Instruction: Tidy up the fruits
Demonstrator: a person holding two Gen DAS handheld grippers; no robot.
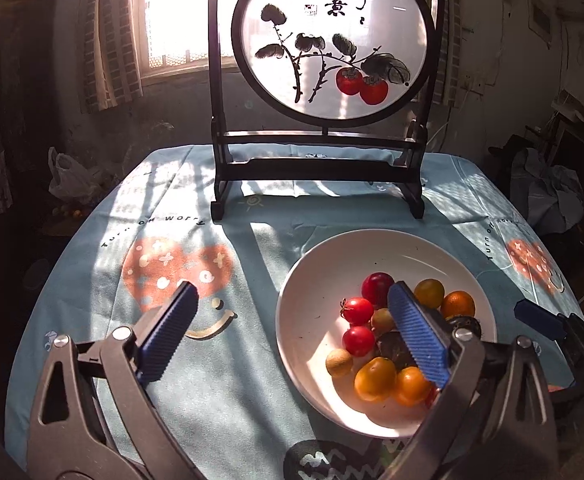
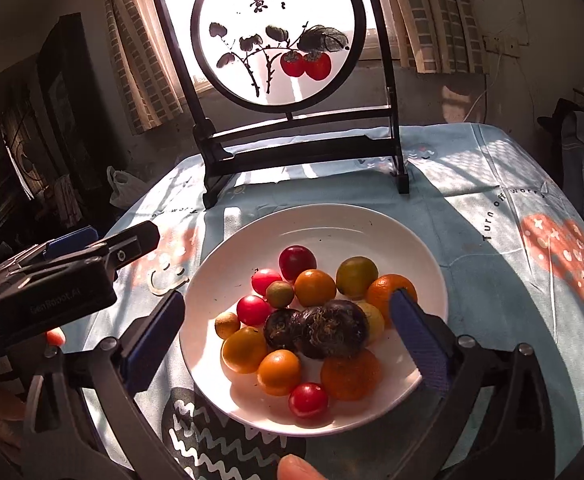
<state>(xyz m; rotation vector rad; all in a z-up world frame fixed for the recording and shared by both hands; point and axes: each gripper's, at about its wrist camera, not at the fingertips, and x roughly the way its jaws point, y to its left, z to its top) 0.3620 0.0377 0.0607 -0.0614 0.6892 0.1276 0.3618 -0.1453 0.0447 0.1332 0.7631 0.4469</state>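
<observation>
Both spread wide and empty: right gripper (image 2: 288, 344) squarely over the white plate (image 2: 332, 220) with heaped fruits (image 2: 312, 320) dead ahead between its fingers, nearer than left gripper (image 1: 292, 332), offset leftward.

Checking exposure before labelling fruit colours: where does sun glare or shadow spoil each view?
Left wrist view: the window blows out white, striped shadows cross the tablecloth, and the plate is half shaded. Right wrist view: backlight washes out the round screen, yet the fruit stays readable.
</observation>
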